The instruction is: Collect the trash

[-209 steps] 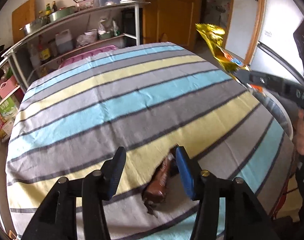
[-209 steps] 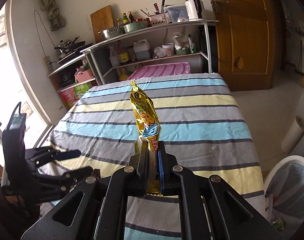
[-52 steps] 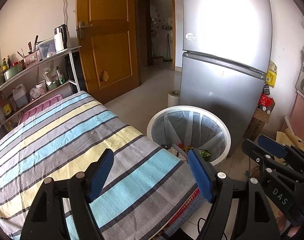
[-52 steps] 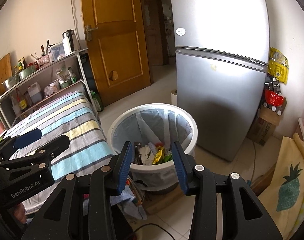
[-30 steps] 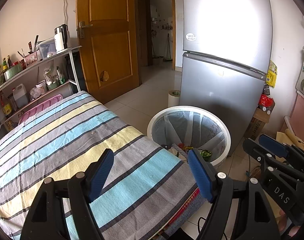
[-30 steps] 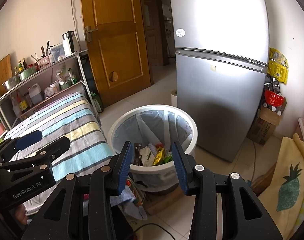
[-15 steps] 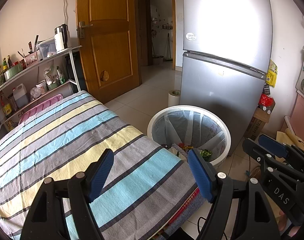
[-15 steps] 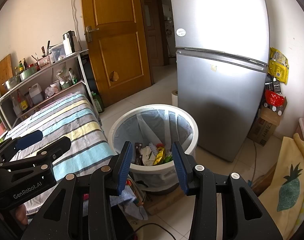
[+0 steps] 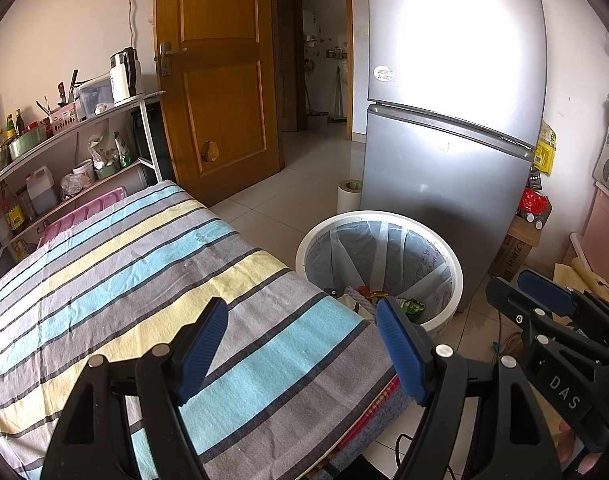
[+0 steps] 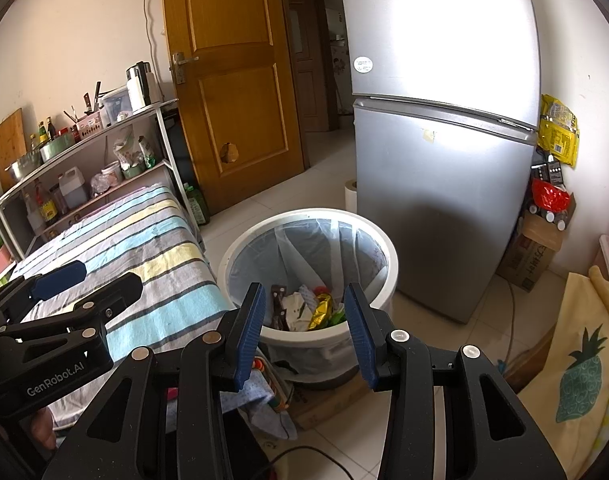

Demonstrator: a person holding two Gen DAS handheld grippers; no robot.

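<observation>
A white round bin [image 10: 384, 248] with a clear liner stands on the floor between the striped table and the fridge. Inside it lie a gold wrapper [image 10: 321, 312], a brown wrapper [image 10: 278, 300] and other scraps. My right gripper [image 10: 302, 316] hangs open just in front of the bin's near rim, nothing between its blue pads. My left gripper [image 9: 302, 340] is open over the table's corner, empty, with the bin [image 9: 452, 264] beyond it to the right. Each gripper shows at the side of the other's view.
The table [image 9: 116, 256] carries a blue, yellow and grey striped cloth. A silver fridge [image 10: 444, 160] stands right behind the bin. A wooden door [image 9: 220, 80] and a cluttered metal shelf [image 9: 64, 140] are at the back left. A cardboard box [image 10: 532, 252] sits by the fridge.
Seven seconds ago my right gripper held the gold wrapper and a brown wrapper lay between the left pads over the table. Both now face the bin, empty. Nothing moved in the last second.
</observation>
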